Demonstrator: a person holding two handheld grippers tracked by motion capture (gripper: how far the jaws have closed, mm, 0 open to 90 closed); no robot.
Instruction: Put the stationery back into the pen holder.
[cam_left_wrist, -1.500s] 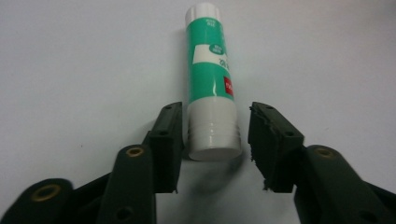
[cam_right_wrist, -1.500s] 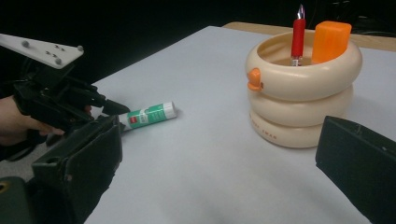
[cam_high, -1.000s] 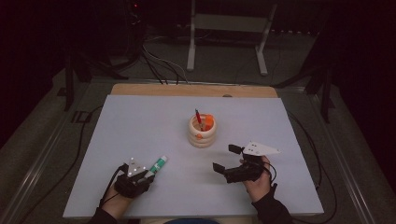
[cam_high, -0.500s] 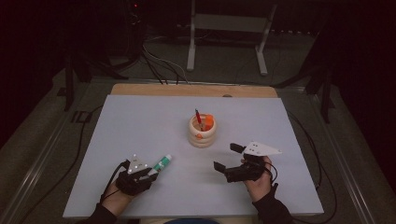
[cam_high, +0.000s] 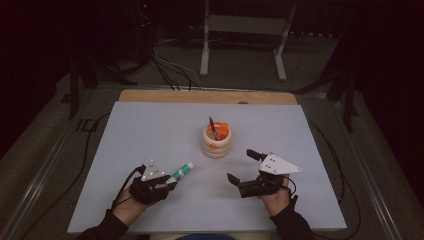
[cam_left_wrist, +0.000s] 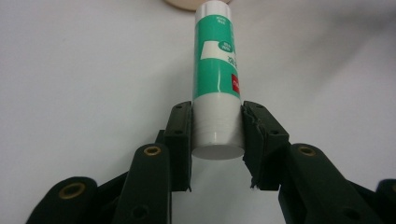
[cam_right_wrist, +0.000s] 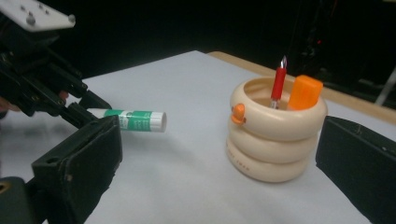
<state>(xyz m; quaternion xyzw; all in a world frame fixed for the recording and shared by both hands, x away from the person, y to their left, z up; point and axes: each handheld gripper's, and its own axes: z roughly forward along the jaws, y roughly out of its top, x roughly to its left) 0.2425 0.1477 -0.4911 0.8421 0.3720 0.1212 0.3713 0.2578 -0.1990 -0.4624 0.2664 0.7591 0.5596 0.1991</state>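
Note:
A green and white glue stick (cam_left_wrist: 217, 70) lies level between my left gripper's (cam_left_wrist: 218, 140) jaws, which are shut on its white end. From above, the glue stick (cam_high: 182, 171) points right and away from my left gripper (cam_high: 169, 181), just above the white table. A cream ringed holder (cam_high: 216, 142) with a duck bill stands at the table's middle, holding a red pen (cam_high: 212, 125) and an orange piece (cam_high: 223, 130). My right gripper (cam_high: 243, 166) stands open near the holder's right front, nothing between its jaws. It faces the holder (cam_right_wrist: 275, 140) and the glue stick (cam_right_wrist: 135, 120).
The white board (cam_high: 150, 130) covers a wooden table whose edge (cam_high: 200, 96) shows at the back. Cables (cam_high: 100, 150) trail off the left side and along the right. A metal stand (cam_high: 240, 45) is on the floor behind.
My left gripper has lifted the glue stick a little and carried it right, toward the holder. The right gripper has kept still.

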